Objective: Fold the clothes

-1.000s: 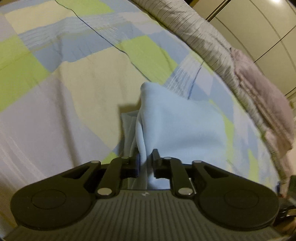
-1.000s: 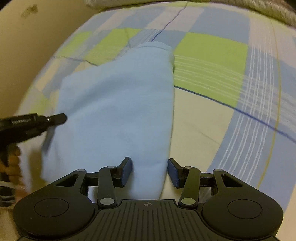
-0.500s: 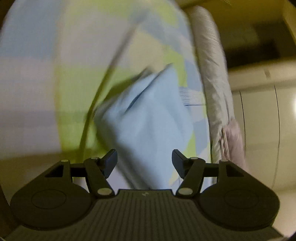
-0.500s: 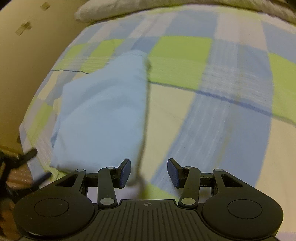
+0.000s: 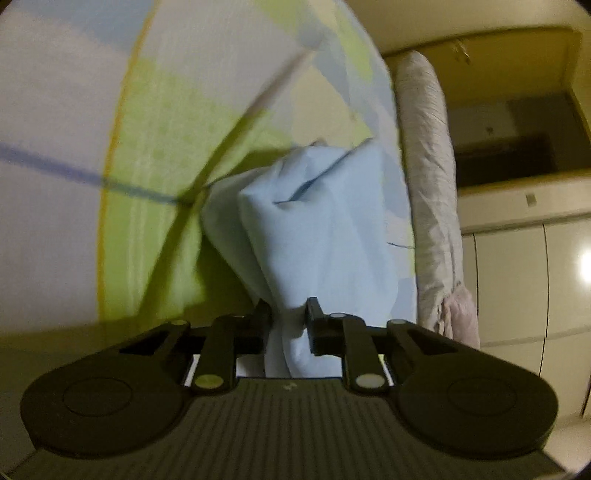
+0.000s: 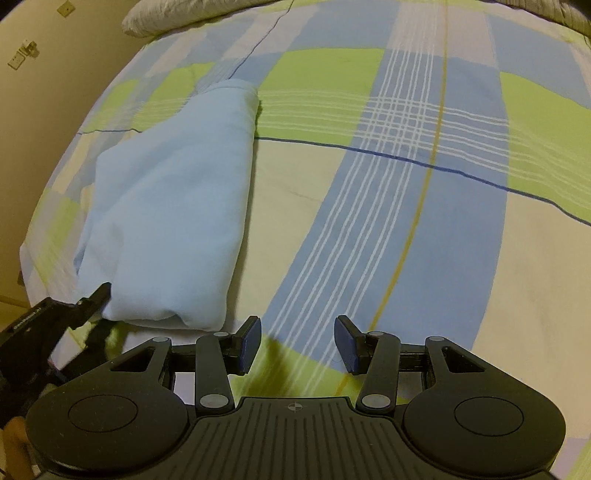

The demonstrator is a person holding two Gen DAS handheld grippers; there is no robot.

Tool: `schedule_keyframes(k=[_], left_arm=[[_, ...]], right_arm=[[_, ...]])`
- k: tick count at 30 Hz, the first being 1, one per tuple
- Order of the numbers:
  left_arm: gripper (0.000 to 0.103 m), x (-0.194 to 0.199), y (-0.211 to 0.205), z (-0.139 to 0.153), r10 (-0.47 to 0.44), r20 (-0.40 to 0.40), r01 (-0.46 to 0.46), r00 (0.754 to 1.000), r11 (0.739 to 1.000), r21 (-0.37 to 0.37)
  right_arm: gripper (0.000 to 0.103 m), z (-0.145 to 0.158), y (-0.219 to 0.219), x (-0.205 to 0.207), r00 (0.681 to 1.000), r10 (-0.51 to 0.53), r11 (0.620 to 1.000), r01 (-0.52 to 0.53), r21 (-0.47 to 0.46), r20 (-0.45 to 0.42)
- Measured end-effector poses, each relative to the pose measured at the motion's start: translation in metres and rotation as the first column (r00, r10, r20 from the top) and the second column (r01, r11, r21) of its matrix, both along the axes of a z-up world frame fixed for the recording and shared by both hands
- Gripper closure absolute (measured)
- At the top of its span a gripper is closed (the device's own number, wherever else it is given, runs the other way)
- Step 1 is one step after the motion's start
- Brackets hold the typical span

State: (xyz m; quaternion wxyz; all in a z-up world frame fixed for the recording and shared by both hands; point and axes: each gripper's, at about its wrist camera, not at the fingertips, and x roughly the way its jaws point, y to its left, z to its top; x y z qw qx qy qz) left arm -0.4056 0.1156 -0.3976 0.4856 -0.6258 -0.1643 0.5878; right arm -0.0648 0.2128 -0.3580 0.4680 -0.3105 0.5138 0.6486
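Observation:
A light blue garment (image 6: 177, 192), folded into a long strip, lies on the checked bedsheet (image 6: 406, 184) near the bed's left edge. In the left wrist view my left gripper (image 5: 288, 314) holds the garment's (image 5: 317, 221) near end, its jaws closing with bunched cloth pressed between the pads. The right wrist view shows the same left gripper (image 6: 98, 297) at the strip's near left corner. My right gripper (image 6: 297, 343) stands open over bare sheet just right of the garment, with nothing between its blue pads (image 6: 251, 343).
A grey striped quilt (image 5: 428, 166) and a pinkish cloth (image 5: 461, 314) lie along the bed's far side, with cupboard doors (image 5: 517, 277) beyond. A pillow (image 6: 177, 18) sits at the head. The wall (image 6: 37, 110) runs close along the left edge.
My left gripper let go of the cloth, rolled and swung to the strip's near end, then closed on it again. The right gripper slid right, off the garment.

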Motion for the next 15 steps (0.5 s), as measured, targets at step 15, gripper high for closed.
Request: schedule_keyframes(k=[15], left_arm=[[0.068, -0.118, 0.019, 0.003, 0.004, 0.021, -0.005, 1.000, 1.000, 0.022]], right_arm=[[0.054, -0.026, 0.056, 0.011, 0.923, -0.121, 0.993, 0.115, -0.037, -0.365]])
